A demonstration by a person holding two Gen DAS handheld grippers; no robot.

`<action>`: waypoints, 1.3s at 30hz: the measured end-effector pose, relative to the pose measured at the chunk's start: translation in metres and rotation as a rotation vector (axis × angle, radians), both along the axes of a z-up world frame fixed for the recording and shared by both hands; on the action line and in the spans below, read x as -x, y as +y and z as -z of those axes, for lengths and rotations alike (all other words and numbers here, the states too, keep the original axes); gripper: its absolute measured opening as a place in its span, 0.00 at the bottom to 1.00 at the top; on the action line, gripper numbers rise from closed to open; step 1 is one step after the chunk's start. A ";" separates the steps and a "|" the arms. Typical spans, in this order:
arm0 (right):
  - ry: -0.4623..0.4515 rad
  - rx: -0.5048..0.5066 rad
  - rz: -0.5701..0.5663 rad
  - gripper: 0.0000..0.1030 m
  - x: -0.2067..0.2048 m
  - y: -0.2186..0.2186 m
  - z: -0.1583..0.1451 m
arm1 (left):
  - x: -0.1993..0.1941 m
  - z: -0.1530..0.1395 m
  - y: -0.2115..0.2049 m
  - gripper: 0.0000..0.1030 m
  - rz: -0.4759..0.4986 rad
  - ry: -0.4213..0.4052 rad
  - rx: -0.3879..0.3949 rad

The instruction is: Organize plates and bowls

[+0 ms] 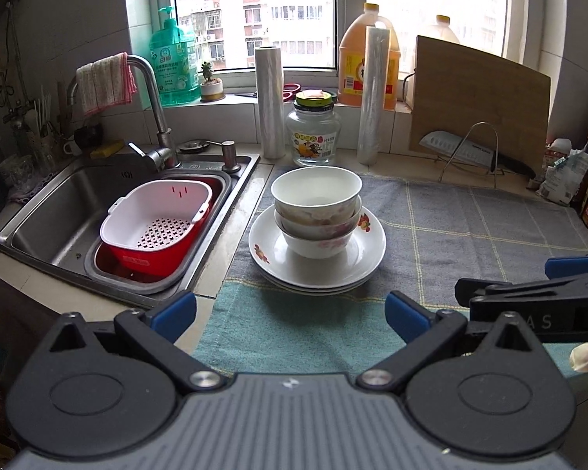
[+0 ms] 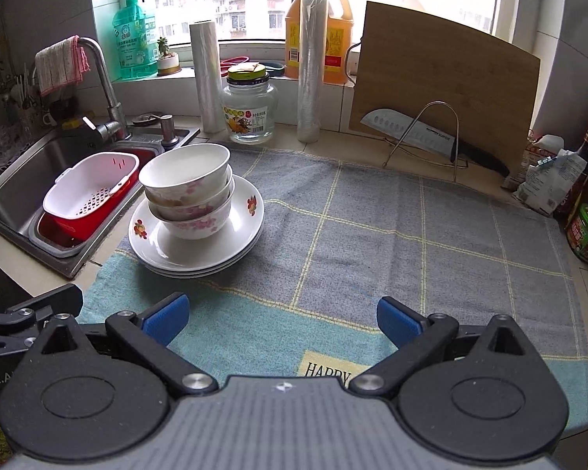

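Three floral bowls (image 2: 188, 192) sit nested on stacked plates (image 2: 200, 250) at ten o'clock of the tabletop cloth (image 2: 372, 235), apparently finished, with left gripper (image 1: 290, 313) and right gripper (image 2: 280, 315) both wide and empty.

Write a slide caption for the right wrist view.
Open right gripper hovers over a checked cloth, facing three stacked bowls on plates.

Window (image 1: 254, 11): straight ahead of the hand-held gripper, daylight coming in, apartment blocks outside.
Sill (image 1: 235, 100): tiled ledge below the glass.
Walls (image 1: 78, 19): pale tile, ahead to the left.
Sink (image 1: 58, 211): stainless steel, ahead-left, sunk in the tabletop (image 2: 333, 137).
Tap (image 1: 153, 90): behind the sink, a cloth (image 1: 106, 82) draped over it.
Towel (image 2: 372, 235): checked grey-blue, spread ahead.
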State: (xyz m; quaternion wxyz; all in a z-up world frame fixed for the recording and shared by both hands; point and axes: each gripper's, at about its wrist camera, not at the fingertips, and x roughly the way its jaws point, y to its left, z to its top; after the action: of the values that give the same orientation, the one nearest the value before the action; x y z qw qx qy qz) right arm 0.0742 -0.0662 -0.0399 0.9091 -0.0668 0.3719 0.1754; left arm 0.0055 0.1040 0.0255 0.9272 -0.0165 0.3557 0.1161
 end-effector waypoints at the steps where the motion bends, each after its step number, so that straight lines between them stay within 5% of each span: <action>1: -0.003 -0.003 0.001 1.00 0.002 -0.003 -0.003 | 0.002 -0.003 -0.001 0.99 -0.001 -0.004 -0.002; 39: -0.031 -0.014 0.034 1.00 0.015 -0.012 -0.016 | 0.008 -0.017 -0.009 0.99 -0.020 -0.011 -0.005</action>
State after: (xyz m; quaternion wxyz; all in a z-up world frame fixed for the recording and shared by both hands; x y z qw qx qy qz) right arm 0.0591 -0.0780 -0.0241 0.9181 -0.0567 0.3575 0.1613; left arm -0.0025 0.0950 0.0421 0.9280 -0.0180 0.3502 0.1260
